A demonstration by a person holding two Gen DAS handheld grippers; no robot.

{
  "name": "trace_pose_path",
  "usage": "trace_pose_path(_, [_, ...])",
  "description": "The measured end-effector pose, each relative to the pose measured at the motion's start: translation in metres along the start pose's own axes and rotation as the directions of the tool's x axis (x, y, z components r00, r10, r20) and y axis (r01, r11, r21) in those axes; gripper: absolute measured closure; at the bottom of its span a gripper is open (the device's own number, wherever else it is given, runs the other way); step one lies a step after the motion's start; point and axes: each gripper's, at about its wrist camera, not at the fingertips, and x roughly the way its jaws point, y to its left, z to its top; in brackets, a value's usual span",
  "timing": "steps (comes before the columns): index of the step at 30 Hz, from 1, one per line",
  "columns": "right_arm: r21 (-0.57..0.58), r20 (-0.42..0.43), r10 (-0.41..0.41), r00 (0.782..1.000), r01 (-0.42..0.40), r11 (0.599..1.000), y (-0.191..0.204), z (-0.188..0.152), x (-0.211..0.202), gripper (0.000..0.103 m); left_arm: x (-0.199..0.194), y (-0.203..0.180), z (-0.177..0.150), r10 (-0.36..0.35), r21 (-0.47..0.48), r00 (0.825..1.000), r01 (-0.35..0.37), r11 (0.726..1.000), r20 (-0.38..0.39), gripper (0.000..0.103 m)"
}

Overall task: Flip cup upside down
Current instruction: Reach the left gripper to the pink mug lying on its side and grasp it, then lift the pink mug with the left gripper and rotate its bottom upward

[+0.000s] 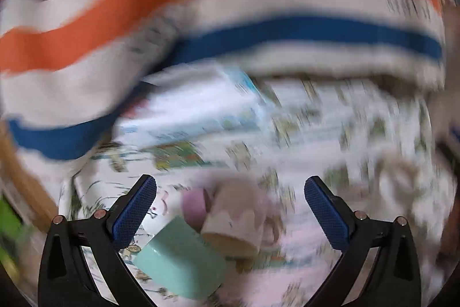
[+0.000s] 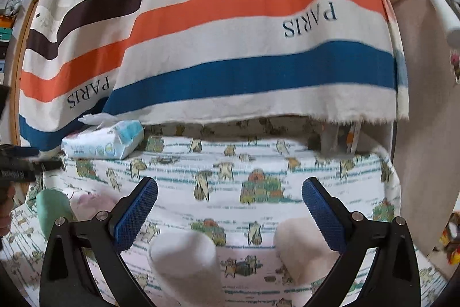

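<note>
The left wrist view is motion-blurred. In it a mint green cup (image 1: 179, 258) lies tilted on the patterned tablecloth between the fingers of my left gripper (image 1: 230, 209), which is open and empty. A beige-pink cup (image 1: 235, 217) lies just behind the mint one, with a small purple thing (image 1: 194, 206) beside it. In the right wrist view my right gripper (image 2: 230, 209) is open and empty above the cloth. A white cup (image 2: 184, 263) stands between its fingers, low in view. A pale pink cup (image 2: 302, 243) stands by the right finger. A mint cup (image 2: 51, 212) shows at far left.
A striped cloth (image 2: 218, 28) with orange, blue and brown bands hangs behind the table. A pack of wipes (image 2: 103, 141) lies at the back left. A beige board (image 2: 425, 120) stands at the right. The left gripper's body (image 2: 20, 166) enters at the left edge.
</note>
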Motion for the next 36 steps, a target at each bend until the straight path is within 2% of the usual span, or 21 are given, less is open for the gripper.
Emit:
trace_pose_path(2, [-0.007, -0.037, 0.027, 0.999, -0.027, 1.0, 0.006, 0.013, 0.01, 0.001, 0.023, -0.006, 0.009, -0.017, 0.078, 0.993, 0.026, 0.997, -0.118, 0.001])
trace_pose_path(4, [-0.029, -0.093, 0.029, 0.995, -0.032, 0.999, 0.015, 0.024, 0.024, 0.001, 0.05, -0.004, 0.013, -0.039, 0.069, 0.968, 0.058, 0.996, -0.248, 0.003])
trace_pose_path(5, [-0.026, -0.107, 0.047, 0.993, -0.05, 0.998, 0.018, 0.028, 0.03, 0.001, 0.063, 0.0, 0.014, -0.05, 0.044, 0.952, 0.067, 0.997, -0.302, 0.004])
trace_pose_path(8, [-0.04, -0.199, 0.076, 0.977, -0.085, 0.996, 0.031, 0.034, 0.054, 0.001, 0.103, 0.004, 0.01, -0.113, 0.008, 0.876, 0.132, 0.991, -0.469, 0.011])
trace_pose_path(11, [-0.071, -0.26, 0.098, 0.961, -0.121, 0.99, 0.044, 0.031, 0.071, 0.001, 0.126, 0.003, 0.004, -0.129, -0.014, 0.827, 0.145, 0.989, -0.547, 0.017])
trace_pose_path(14, [-0.098, -0.271, 0.103, 0.957, -0.134, 0.986, 0.055, 0.023, 0.079, 0.001, 0.14, -0.003, 0.0, -0.088, 0.017, 0.816, 0.119, 0.993, -0.572, 0.017])
trace_pose_path(17, [-0.1, -0.288, 0.1, 0.952, -0.134, 0.986, 0.06, 0.015, 0.084, 0.001, 0.153, -0.012, -0.006, -0.076, 0.044, 0.791, 0.128, 0.991, -0.607, 0.017])
trace_pose_path(20, [-0.088, -0.298, 0.1, 0.949, -0.131, 0.987, 0.057, 0.011, 0.085, 0.001, 0.161, -0.018, -0.012, -0.024, 0.089, 0.789, 0.1, 0.991, -0.614, 0.017])
trace_pose_path(24, [-0.087, -0.288, 0.092, 0.953, -0.122, 0.989, 0.053, 0.012, 0.083, 0.001, 0.171, -0.023, -0.018, 0.001, 0.099, 0.781, 0.078, 0.992, -0.625, 0.019])
trace_pose_path(28, [-0.099, -0.265, 0.066, 0.962, -0.095, 0.99, 0.05, 0.014, 0.078, 0.001, 0.171, -0.026, -0.02, -0.023, 0.082, 0.801, 0.089, 0.993, -0.599, 0.02])
trace_pose_path(30, [-0.105, -0.254, 0.055, 0.966, -0.084, 0.991, 0.048, 0.016, 0.075, 0.001, 0.163, -0.025, -0.019, -0.039, 0.059, 0.819, 0.089, 0.994, -0.572, 0.02])
trace_pose_path(33, [-0.093, -0.23, 0.052, 0.972, -0.075, 0.993, 0.043, 0.019, 0.069, 0.001, 0.131, -0.013, -0.008, -0.055, 0.039, 0.863, 0.087, 0.995, -0.503, 0.02])
trace_pose_path(36, [-0.072, -0.206, 0.052, 0.977, -0.068, 0.995, 0.037, 0.021, 0.06, 0.001, 0.093, -0.008, 0.0, -0.121, -0.003, 0.904, 0.132, 0.991, -0.41, 0.02])
